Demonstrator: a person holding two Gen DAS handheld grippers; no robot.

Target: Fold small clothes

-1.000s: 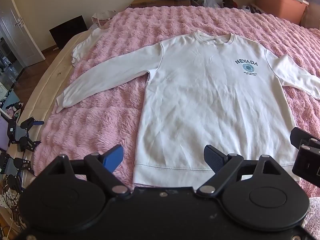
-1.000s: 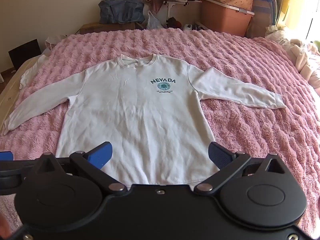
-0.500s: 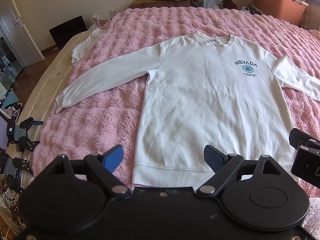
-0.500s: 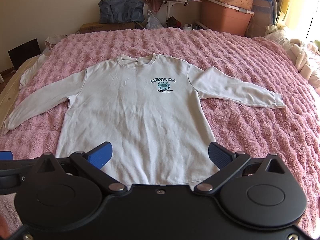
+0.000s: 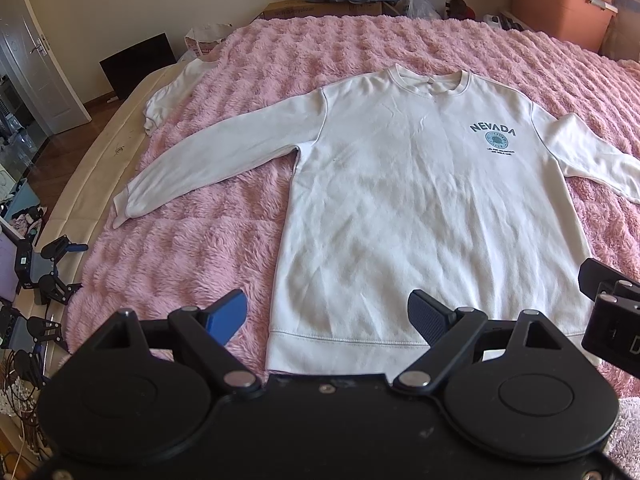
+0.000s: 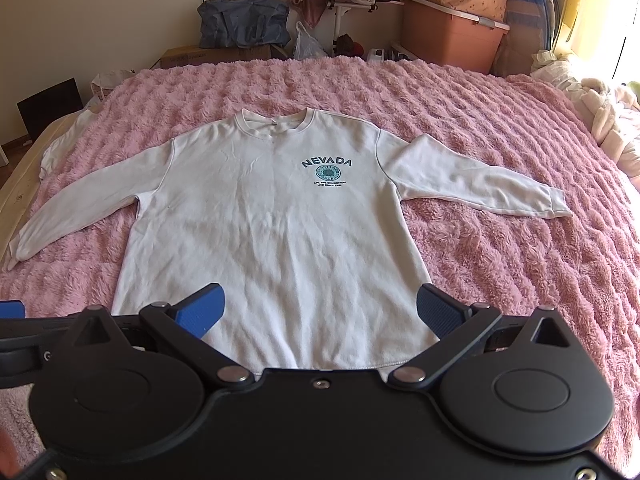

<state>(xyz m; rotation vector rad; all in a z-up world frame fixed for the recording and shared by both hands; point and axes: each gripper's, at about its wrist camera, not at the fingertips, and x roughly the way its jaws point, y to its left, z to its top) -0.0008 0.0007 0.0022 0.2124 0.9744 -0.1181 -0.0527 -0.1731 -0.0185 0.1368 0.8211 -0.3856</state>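
Left gripper: matte black body, two large round discs flanking a centre plate with small silver screws, angular black linkage arms on silver pivot pins, triangular cut-outs outboard of the arms, and blue ribbed pads on the fingertips. Right gripper: same build, black discs, silver pins at the link joints, one screw on the centre line just behind the claw, blue textured pads, scuffed dusty finish on the plate. A white letter mark sits on the black block seen at the right edge of the left-wrist view.
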